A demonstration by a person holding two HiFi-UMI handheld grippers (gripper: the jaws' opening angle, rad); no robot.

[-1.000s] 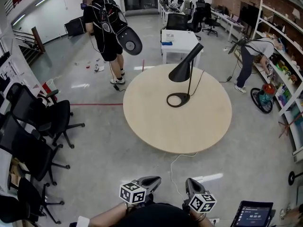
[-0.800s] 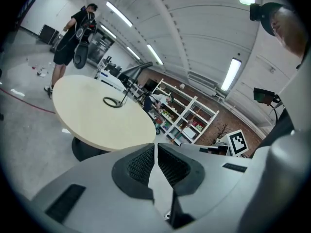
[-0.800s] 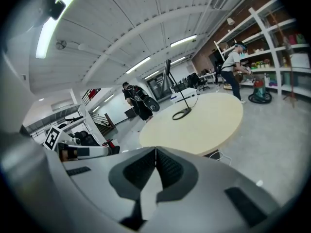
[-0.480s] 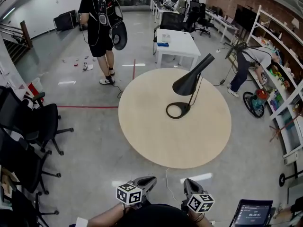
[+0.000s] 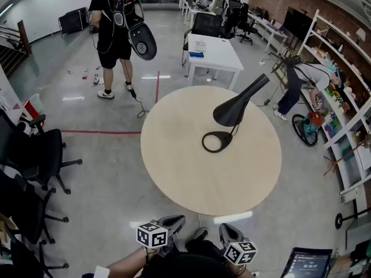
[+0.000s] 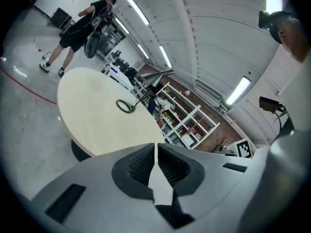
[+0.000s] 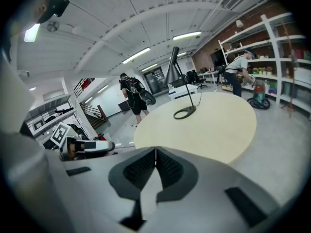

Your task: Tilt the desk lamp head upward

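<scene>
Desk lamp (image 5: 233,109) stands far right on the round counter (image 5: 174,167), head aimed downward, untouched. Left hand-held gripper (image 5: 175,220) and right hand-held gripper (image 5: 226,229) are near, pinched closed, empty, well apart from it. Reach, grasp and tilt all remain.

Bright, even light from ceiling tubes (image 6: 238,90); fisheye edges bend, perhaps blur.

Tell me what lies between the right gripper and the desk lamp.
Nothing stands there: the head view shows only grey floor, then bare round table top, between the right gripper and the desk lamp.
</scene>
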